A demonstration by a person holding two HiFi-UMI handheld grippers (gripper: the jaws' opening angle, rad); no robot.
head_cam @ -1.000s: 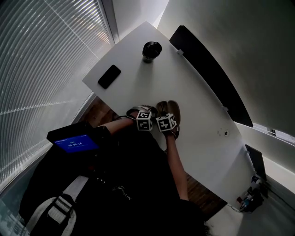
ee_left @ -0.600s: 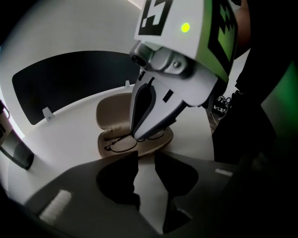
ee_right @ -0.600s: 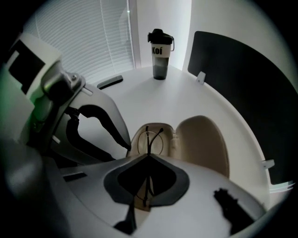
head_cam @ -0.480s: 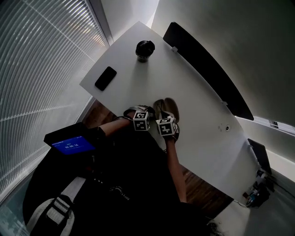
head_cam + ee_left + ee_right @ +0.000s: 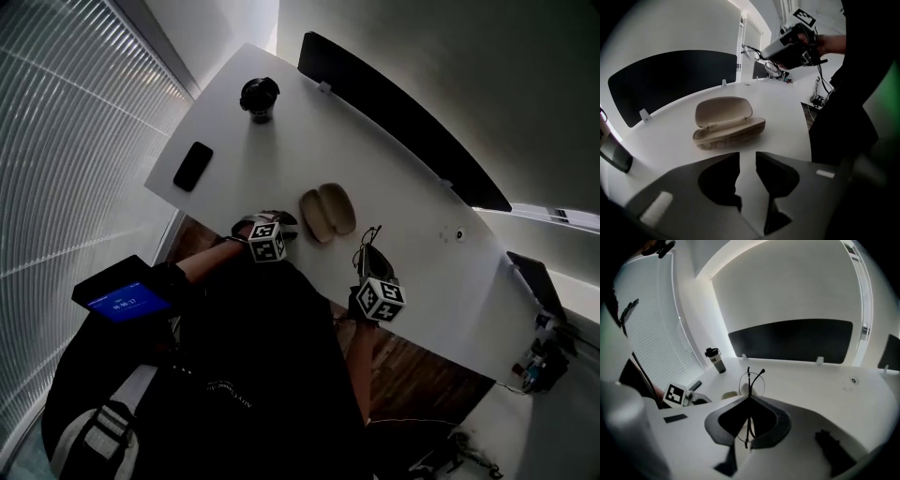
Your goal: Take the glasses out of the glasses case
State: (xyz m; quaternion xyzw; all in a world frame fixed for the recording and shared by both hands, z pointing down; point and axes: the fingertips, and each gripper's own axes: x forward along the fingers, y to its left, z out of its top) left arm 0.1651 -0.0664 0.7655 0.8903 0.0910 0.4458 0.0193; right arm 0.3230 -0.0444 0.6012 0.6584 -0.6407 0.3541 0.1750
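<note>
The beige glasses case [image 5: 326, 211] lies open on the white table [image 5: 281, 141], with nothing to be seen inside it [image 5: 725, 124]. My right gripper [image 5: 368, 269] is raised to the right of the case and is shut on the thin black-framed glasses [image 5: 367, 246]. In the right gripper view the glasses [image 5: 750, 380] stand on edge, pinched between the closed jaws [image 5: 749, 399]. My left gripper [image 5: 284, 225] rests at the table's near edge beside the case; its jaws [image 5: 747, 157] stand slightly apart with nothing between them. From the left gripper view, the right gripper [image 5: 767, 52] carries the glasses [image 5: 752, 50] in the air.
A black bottle [image 5: 259, 97] stands at the table's far end and a dark phone [image 5: 192, 166] lies near the left edge. A long black divider panel [image 5: 394, 103] runs along the far side. A small round port [image 5: 459, 235] sits in the tabletop to the right.
My right gripper has lifted away from the case and swung up and to the right with the glasses in its jaws. The left gripper has stayed by the case.
</note>
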